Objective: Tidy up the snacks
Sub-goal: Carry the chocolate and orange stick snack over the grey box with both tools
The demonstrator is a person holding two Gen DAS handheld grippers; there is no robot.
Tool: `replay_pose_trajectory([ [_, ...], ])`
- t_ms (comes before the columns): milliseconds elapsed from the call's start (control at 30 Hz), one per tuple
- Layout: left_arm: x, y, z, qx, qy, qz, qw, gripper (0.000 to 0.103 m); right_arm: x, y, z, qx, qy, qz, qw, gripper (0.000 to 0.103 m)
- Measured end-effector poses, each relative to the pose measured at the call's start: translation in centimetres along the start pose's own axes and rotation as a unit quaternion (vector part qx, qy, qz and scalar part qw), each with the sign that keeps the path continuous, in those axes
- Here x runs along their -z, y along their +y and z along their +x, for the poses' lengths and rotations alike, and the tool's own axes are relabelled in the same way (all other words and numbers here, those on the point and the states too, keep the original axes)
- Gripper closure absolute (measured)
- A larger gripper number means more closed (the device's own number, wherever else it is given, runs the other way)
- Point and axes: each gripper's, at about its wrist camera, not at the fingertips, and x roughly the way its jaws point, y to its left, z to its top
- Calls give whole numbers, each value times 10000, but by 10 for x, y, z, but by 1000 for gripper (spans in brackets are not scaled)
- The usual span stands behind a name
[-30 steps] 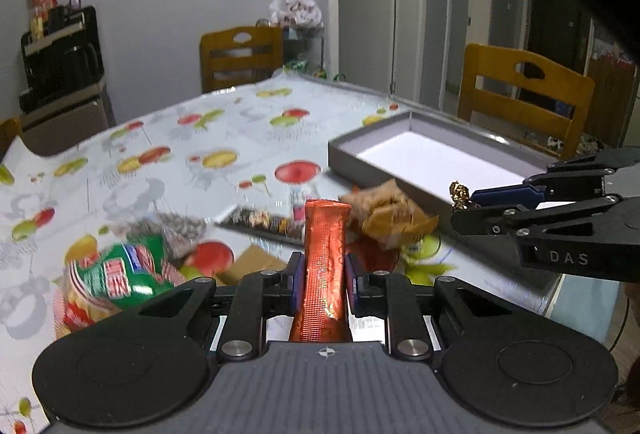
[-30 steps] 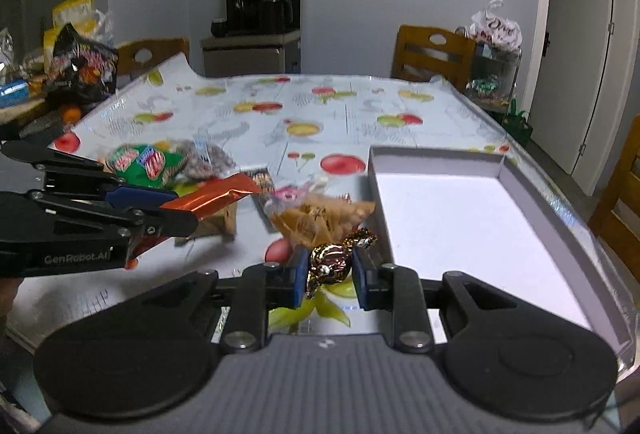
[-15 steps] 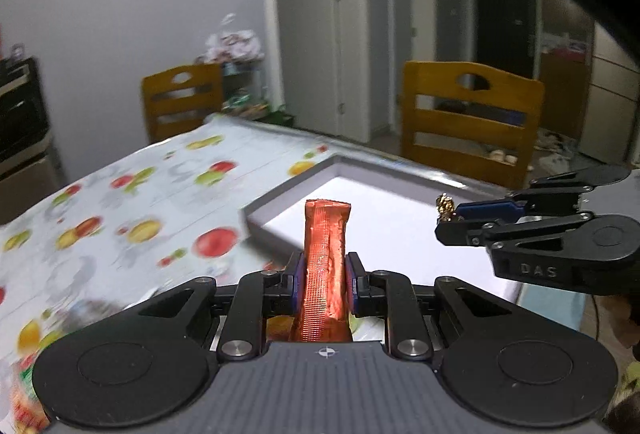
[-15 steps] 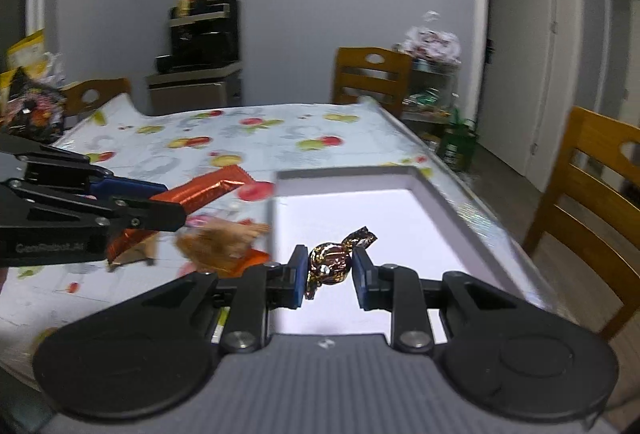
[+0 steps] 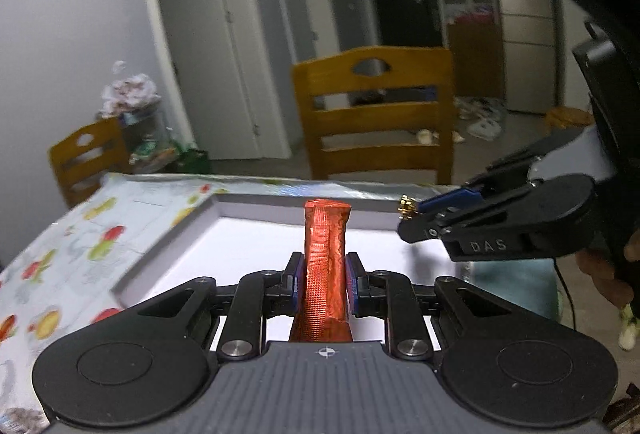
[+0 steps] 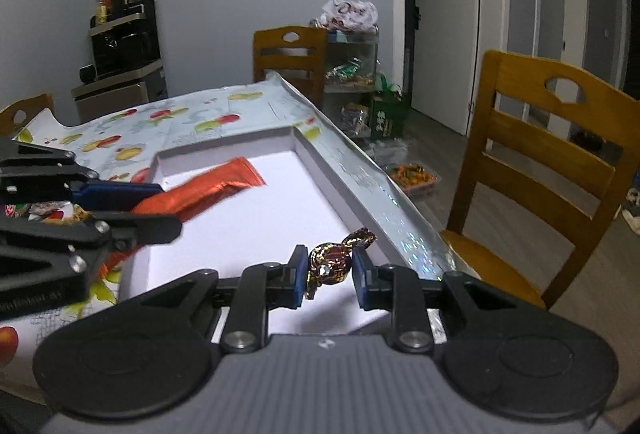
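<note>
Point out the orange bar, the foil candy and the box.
Orange bar (image 5: 325, 262), left wrist view: ribbed wrapper middle, between the fingers.
Foil candy (image 6: 330, 263), right wrist view: round wrapped body, between the fingers.
Box (image 6: 224, 150), right wrist view: far wall.

A table (image 6: 192, 122) under a fruit-print cloth bears a shallow grey-walled white tray (image 6: 296, 142).

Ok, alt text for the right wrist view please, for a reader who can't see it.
The right gripper pinches a foil-wrapped candy above a shallow white tray on a fruit-print tablecloth. At left, the left gripper holds an orange snack bar over the same tray; a wooden chair stands to the right.
</note>
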Motion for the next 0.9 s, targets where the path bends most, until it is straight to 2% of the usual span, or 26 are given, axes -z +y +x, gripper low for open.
replay_pose_trajectory([
  [233, 11, -5, 22, 375, 352, 50, 9987, 80, 10, -8, 12, -65, 198, 13, 9998, 79],
  [467, 19, 2, 32, 1117, 627, -255, 9914, 80, 5, -2, 19, 101, 292, -42, 9995, 79],
  [567, 23, 1, 33, 1333, 720, -218, 9882, 80, 0, 1, 22, 167, 405, -53, 9990, 79],
  [900, 24, -5, 35, 1423, 719, -141, 9871, 80, -5, 7, 30, 274, 669, -147, 9973, 79],
])
